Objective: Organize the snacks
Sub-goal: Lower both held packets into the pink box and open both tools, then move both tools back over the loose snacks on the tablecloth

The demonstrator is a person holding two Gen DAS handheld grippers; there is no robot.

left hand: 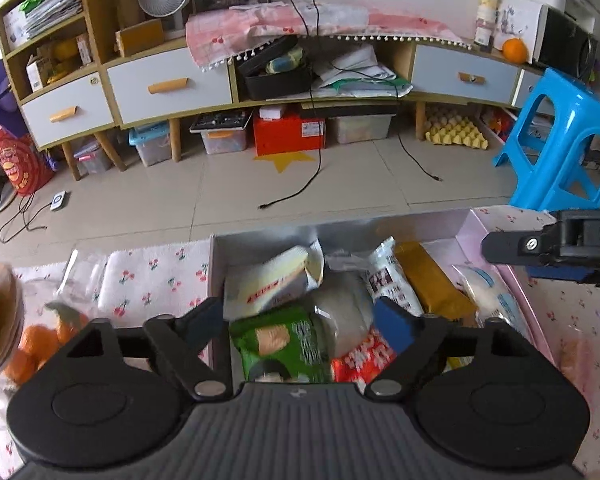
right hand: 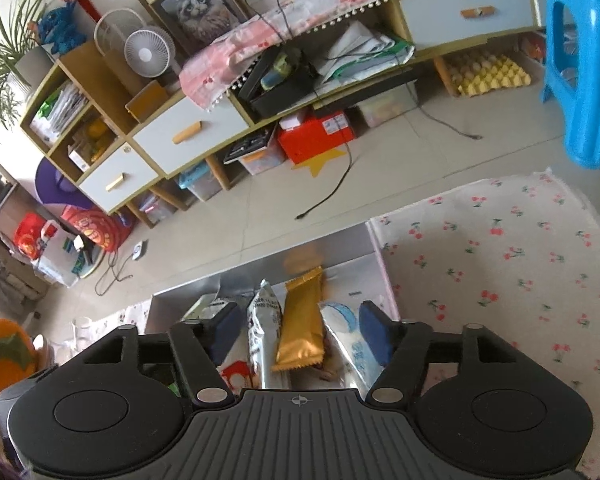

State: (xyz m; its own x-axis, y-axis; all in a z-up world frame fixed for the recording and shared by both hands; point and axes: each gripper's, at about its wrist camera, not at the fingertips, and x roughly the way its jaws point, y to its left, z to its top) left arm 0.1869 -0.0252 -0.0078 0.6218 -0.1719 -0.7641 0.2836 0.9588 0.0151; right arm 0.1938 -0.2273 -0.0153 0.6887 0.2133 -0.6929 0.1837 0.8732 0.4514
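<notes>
Both tools hang over the box [left hand: 218, 264] on the counter [right hand: 500, 248] — a shallow tray with silvery inner walls and a pink rim, sitting on a cherry-print cloth. The left tool [left hand: 303, 322] stands wide, its blue-padded fingers [left hand: 392, 322] spread with nothing pressed between them; under the gap lies a green snack packet [left hand: 284, 340], printed with a biscuit picture, just beside a red-and-white packet [left hand: 360, 360]. A white and yellow wrapper [left hand: 268, 284] sits tilted further back, next to a pale, rounded bag [left hand: 340, 304].

The right tool [right hand: 296, 330] is spread too, gripping nothing. Below its gap sits a row of three long packets, side by side — a white pouch with dark print [right hand: 266, 336], a gold bar wrapper [right hand: 302, 320] with crimped ends lying over its neighbours, and a white and light-blue packet [right hand: 348, 336] near the right-hand finger. The right finger looks very close to that blue packet; whether it touches, I cannot tell.

Left of the box, several oranges [left hand: 40, 340] sit on the cloth.
</notes>
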